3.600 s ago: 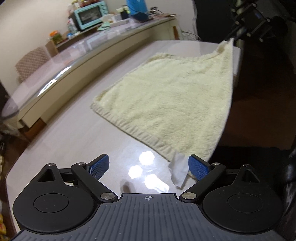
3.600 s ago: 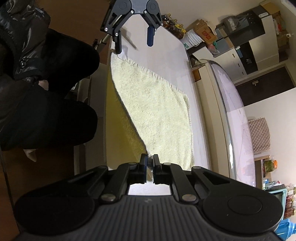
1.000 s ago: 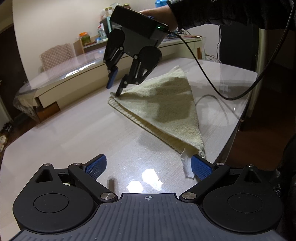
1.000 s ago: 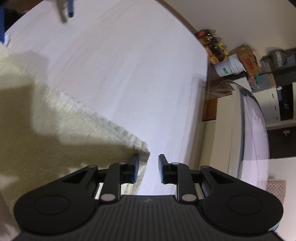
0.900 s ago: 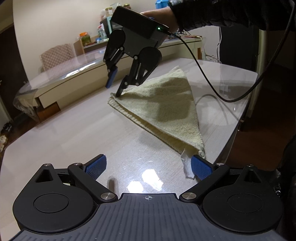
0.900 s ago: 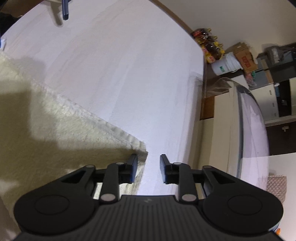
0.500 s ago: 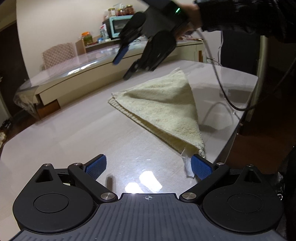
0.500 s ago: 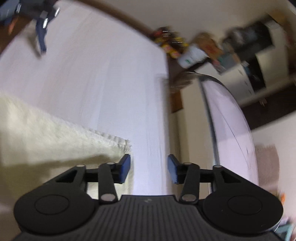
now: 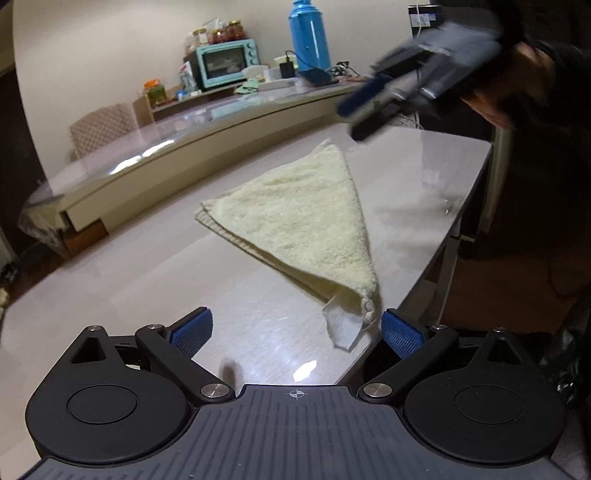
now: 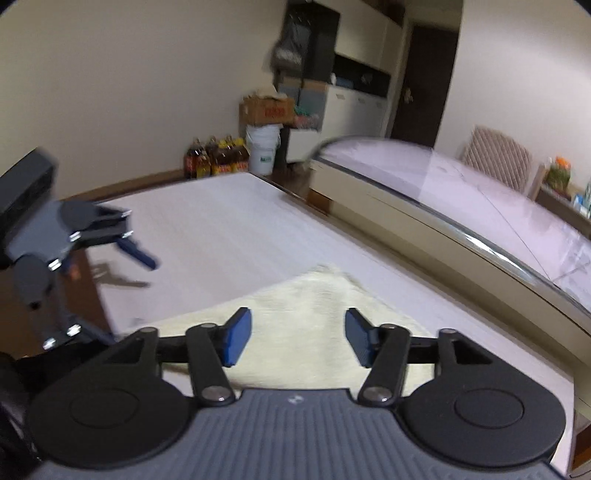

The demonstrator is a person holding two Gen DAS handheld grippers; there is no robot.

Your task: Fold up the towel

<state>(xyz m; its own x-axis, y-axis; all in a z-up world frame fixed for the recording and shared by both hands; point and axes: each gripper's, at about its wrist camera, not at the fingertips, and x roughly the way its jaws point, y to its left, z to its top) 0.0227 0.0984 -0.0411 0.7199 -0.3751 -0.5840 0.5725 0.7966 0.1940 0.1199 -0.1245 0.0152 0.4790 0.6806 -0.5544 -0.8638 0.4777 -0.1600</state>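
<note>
Towel: I see the pale yellow towel (image 9: 306,218) folded into a triangle, lying flat on the surface (image 9: 147,280). In my left wrist view it runs from the centre of the frame down to a narrow tip at lower right, close to the surface's edge.

Tag: a small white tag (image 9: 341,326) sticks out at that near tip, just beside my left gripper's right pad.

Left gripper: my left gripper (image 9: 295,330) stands wide — both blue pads far apart, nothing between them, the surface bare in the gap. The towel's tip sits just inside the right pad; I cannot tell whether it touches.

Right gripper: in its own view my right gripper (image 10: 298,341) is partly spread, pads well apart, with nothing pinched; the towel (image 10: 306,332) lies below and beyond the pads. In the left wrist view it is a blurred shape (image 9: 369,110) at upper right, above the towel's far corner and clear of it.

Hand: the hand (image 9: 517,81) carrying the right gripper shows at the upper right of the left wrist view, in a dark sleeve.

Background: a teal toaster oven (image 9: 225,62) and a blue flask (image 9: 308,35) stand on a long counter behind — upper centre of the left wrist view.
</note>
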